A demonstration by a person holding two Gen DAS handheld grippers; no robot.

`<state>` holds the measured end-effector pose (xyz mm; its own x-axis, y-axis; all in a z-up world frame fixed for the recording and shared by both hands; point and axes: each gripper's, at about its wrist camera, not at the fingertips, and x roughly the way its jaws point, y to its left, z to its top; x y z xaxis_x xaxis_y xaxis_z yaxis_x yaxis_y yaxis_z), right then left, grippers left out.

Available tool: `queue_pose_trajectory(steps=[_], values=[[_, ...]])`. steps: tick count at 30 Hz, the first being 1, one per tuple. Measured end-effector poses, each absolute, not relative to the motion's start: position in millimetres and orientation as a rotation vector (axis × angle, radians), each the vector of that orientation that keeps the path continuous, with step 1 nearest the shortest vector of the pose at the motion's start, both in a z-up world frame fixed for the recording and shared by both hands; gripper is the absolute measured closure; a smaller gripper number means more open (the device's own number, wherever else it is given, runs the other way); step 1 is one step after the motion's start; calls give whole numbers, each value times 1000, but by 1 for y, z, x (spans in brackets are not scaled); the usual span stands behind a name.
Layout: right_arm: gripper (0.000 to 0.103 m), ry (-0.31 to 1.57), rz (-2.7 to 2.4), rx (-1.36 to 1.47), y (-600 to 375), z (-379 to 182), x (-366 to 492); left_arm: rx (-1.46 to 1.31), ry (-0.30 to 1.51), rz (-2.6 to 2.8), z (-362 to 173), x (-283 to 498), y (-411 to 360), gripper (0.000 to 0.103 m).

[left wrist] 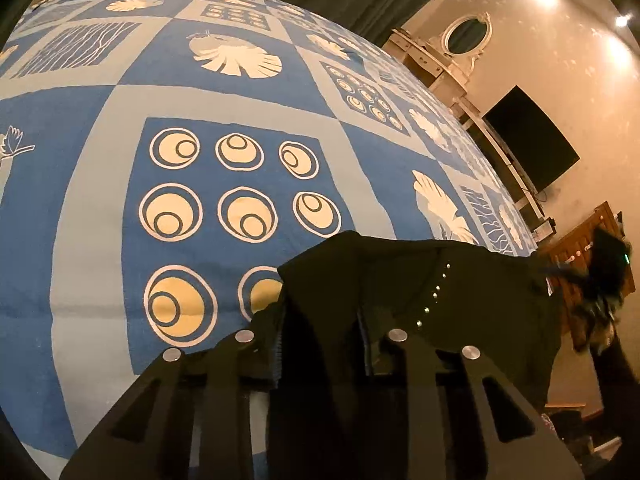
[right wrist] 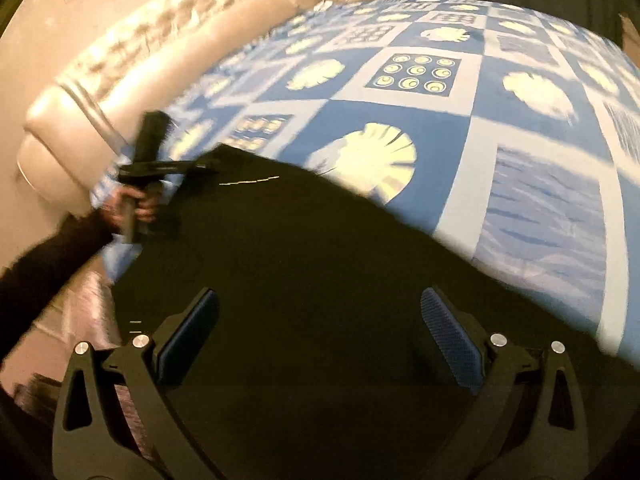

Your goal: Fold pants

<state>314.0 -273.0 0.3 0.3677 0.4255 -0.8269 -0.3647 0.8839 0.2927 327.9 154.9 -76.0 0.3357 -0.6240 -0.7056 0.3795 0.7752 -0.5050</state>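
The left gripper (left wrist: 324, 344) has its fingers drawn in tight on a bunched edge of the black pants (left wrist: 420, 292), the cloth pinched between the pads and spilling forward and to the right of them. A short row of small shiny studs (left wrist: 436, 288) runs along the fabric just past the fingertips. Beyond the pants spreads the blue bedspread (left wrist: 224, 92) with its cream circles and shell prints, and past the bed's far edge stand a white dressing table with an oval mirror (left wrist: 468, 34) and a dark television (left wrist: 532, 140) on the wall.

Seen from the right wrist view, the right gripper (right wrist: 320, 332) stands wide apart, its blue pads (right wrist: 452, 332) clear on either side, and the pants (right wrist: 304, 248) lie as a broad dark sheet directly in front of and beneath the fingers; whether the pads touch the cloth I cannot tell. Farther along the same sheet, to the left, the other gripper (right wrist: 200, 168) holds the pants' far corner raised off the bedspread (right wrist: 532, 208), with the person's left hand (right wrist: 136, 208) behind it. Beyond that sits the padded beige headboard (right wrist: 132, 60).
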Motion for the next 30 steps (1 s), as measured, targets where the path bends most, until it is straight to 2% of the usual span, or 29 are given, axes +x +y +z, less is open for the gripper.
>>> queue_pose_trajectory(steps=[4, 5, 6, 7, 8, 9, 10, 11, 18, 22, 30], values=[[2, 1171, 496, -43, -275, -24, 370, -296, 1040, -665, -77, 330, 153, 75], [4, 1206, 493, -85, -273, -34, 382, -298, 1042, -666, -77, 330, 154, 74], [10, 1245, 495, -115, -271, -44, 391, -294, 1046, -663, -77, 331, 154, 72], [55, 1282, 505, -127, -270, -51, 395, -292, 1049, -659, -77, 332, 153, 72], [76, 1349, 522, -141, -268, -64, 400, -287, 1052, -654, -77, 332, 152, 71], [77, 1364, 518, -154, -266, -67, 401, -278, 1055, -648, -76, 332, 150, 71], [88, 1366, 524, -159, -265, -67, 401, -269, 1058, -639, -75, 331, 149, 71], [93, 1366, 546, -156, -263, -63, 398, -261, 1058, -637, -74, 331, 147, 73], [95, 1144, 501, -239, -255, -3, 340, -310, 883, -711, -31, 300, 157, 75], [94, 974, 424, -295, -249, 35, 269, -319, 780, -751, 1, 258, 165, 75], [93, 887, 369, -416, -206, 22, 145, -360, 753, -750, 13, 145, 185, 75]])
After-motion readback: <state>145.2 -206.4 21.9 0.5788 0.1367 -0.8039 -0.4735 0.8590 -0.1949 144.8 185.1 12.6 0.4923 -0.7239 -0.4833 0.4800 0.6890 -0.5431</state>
